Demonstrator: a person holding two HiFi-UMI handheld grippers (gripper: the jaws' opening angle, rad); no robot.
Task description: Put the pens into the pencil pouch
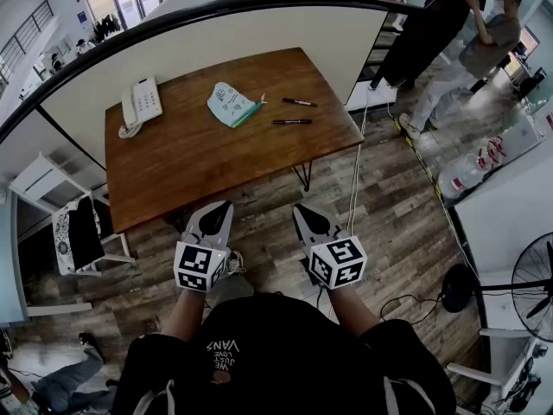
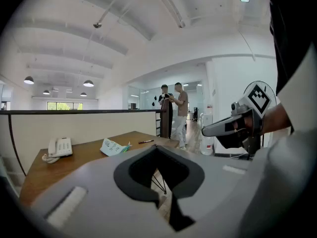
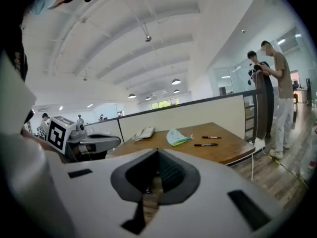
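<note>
1. Wood-plank flooring surrounds a brown wooden table (image 1: 190, 167) with a low partition behind it; on the table a desk phone (image 1: 143, 104) sits far left, the pencil pouch (image 1: 232, 105) lies near the far middle, and the far pen (image 1: 299, 102) and near pen (image 1: 292, 122) lie loose just to its right, apart from it; the left gripper (image 1: 222, 206) and right gripper (image 1: 299, 208) hang side by side over the floor, short of the table's near edge, well apart from the pens; two people (image 1: 467, 41) stand at top right.
2. Left gripper view: the jaws meet at their tips with nothing between them; beyond them lie the table (image 2: 74, 160), phone (image 2: 59, 147), pouch (image 2: 113, 147) and one pen (image 2: 145, 141); the right gripper (image 2: 204, 131) shows at the right, jaws together.
3. Right gripper view: its jaws are pressed together and empty; ahead lie the table (image 3: 233, 152), phone (image 3: 145, 132), pouch (image 3: 177, 137) and both pens (image 3: 211, 137) (image 3: 206, 145); the left gripper (image 3: 118, 141) shows at the left.
</note>
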